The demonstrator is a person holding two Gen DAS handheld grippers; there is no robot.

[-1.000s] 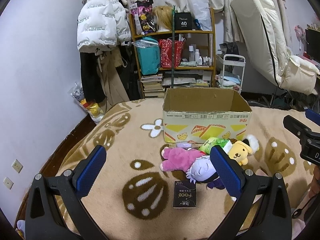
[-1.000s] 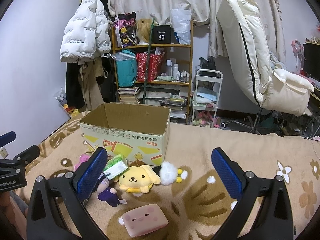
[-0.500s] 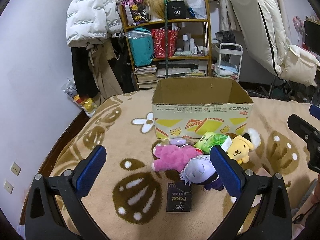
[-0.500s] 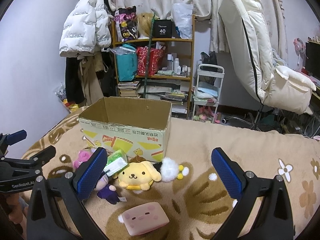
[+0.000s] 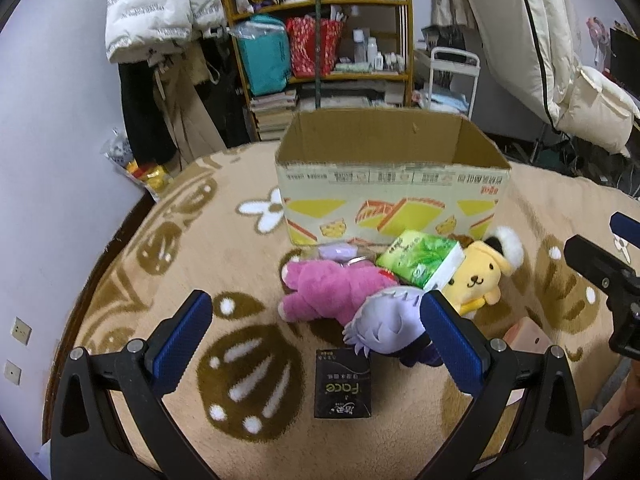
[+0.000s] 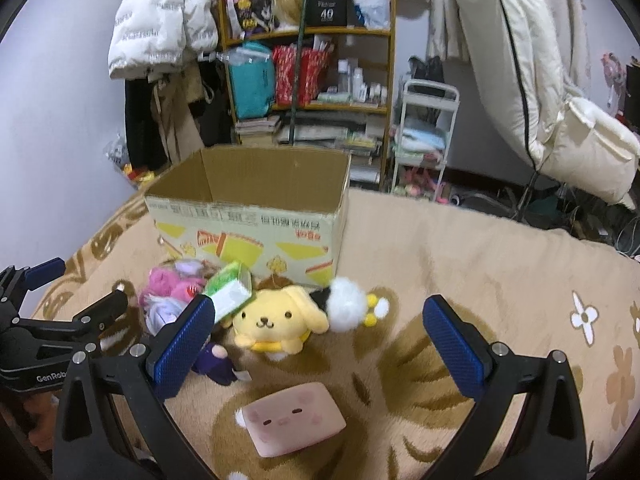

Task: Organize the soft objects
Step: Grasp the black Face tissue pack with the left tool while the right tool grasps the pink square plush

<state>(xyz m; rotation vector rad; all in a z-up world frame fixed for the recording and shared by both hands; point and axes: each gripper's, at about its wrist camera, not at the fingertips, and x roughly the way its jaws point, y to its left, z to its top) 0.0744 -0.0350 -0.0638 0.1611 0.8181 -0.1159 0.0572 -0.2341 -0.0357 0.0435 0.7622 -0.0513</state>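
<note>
Left tongs hovering spread, gripping nothing, short of the cardboard box. Toys lying heaped on the blanket against the box's front: pink plush leftmost, purple-haired doll before it, green tissue pack, then yellow dog plush. Pink pig cushion sitting nearer, between the spread, empty right tongs.

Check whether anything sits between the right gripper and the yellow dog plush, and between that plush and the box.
Nothing visible blocks the open right gripper from the yellow dog plush; the pink square cushion lies nearer, below. The cardboard box stands directly behind; only its front wall must be cleared.
</note>
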